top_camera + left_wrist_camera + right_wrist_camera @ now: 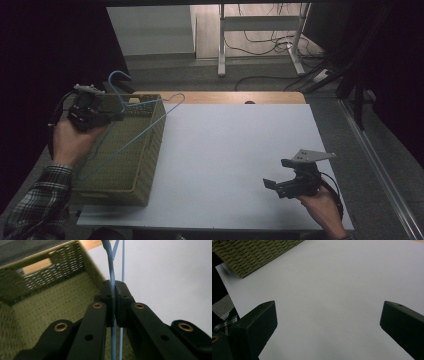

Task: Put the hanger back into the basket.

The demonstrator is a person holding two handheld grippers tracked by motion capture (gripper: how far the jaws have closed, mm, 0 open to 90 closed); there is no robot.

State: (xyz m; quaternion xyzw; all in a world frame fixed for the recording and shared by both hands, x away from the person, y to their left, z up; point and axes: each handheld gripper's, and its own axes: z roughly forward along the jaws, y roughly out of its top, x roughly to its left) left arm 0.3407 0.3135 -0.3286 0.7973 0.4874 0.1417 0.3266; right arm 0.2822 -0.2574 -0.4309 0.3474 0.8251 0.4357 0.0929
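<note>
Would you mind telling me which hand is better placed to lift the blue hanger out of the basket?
Left. The left tool is already shut on the blue hanger over the basket, while the right tool is open over bare table.

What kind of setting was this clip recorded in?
Probably a lab or workshop recording bay, not a home: a white-topped work table ringed by black curtains, loose cables on the floor beside a white metal bench frame, and a staged green woven basket.
</note>
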